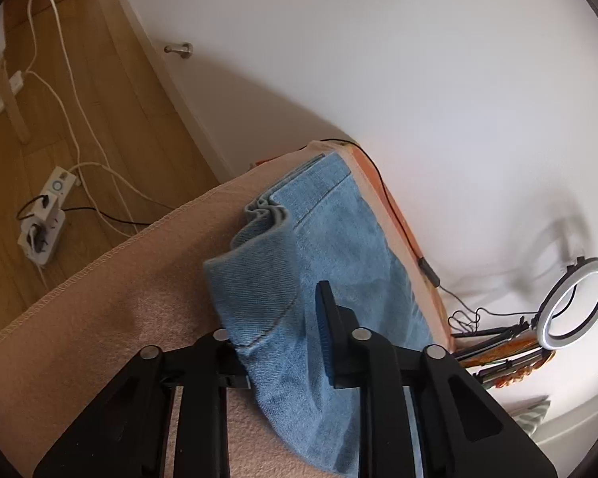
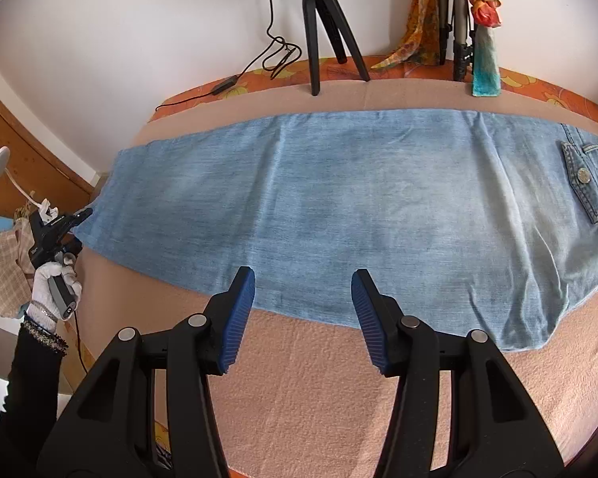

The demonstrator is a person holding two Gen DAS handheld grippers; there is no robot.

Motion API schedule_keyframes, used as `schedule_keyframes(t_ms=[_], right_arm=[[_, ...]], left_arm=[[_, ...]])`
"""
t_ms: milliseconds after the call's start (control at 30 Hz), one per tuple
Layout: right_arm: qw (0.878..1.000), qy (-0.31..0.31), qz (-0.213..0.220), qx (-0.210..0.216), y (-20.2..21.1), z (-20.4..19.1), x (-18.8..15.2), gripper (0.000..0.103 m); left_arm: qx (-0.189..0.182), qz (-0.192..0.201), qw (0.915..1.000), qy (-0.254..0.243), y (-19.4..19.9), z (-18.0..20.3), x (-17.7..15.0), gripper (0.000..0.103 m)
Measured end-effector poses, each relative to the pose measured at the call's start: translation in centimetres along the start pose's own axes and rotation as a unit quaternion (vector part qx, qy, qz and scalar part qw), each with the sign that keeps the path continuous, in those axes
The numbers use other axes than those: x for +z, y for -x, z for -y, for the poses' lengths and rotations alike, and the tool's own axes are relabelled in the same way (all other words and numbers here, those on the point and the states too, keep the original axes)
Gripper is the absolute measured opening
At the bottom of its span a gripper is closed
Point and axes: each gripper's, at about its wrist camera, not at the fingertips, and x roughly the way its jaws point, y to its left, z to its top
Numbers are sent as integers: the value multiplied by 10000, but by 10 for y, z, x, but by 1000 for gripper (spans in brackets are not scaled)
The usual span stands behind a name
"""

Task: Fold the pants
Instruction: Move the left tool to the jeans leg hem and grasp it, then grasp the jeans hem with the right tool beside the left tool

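One pair of light blue denim pants (image 2: 339, 207) is lying flat along the far edge of a bed covered by a beige blanket (image 2: 319, 390), hems toward its left end. The left gripper (image 1: 277, 342) is pinching the raised, folded hem corner, seen close only in the left wrist view. The right wrist view alone is showing the gloved left hand (image 2: 56, 279) and the right gripper (image 2: 303, 283), its fingers spread above the near pant edge, gripping nothing. A tripod (image 2: 323, 40) is standing at the far edge against a white wall; a ring light (image 1: 574, 302) and floor power strips (image 1: 48, 215) are appearing only in the left view.

Left claw (image 1: 283, 342) clamped on denim, right claw (image 2: 303, 318) agape, fingers angled down.
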Motion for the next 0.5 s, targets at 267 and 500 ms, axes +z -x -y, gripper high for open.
schedule_keyframes(t_ms=[267,500], right_arm=[[9995,140,-43,275,-27,-30,27,53],[9971,314,17,692,-62,-65,70,53]], left_arm=[[-145,27,9943,-1053,6,47,-6,11],[-200,-268,9709,-2370,-5,111,-42,10]])
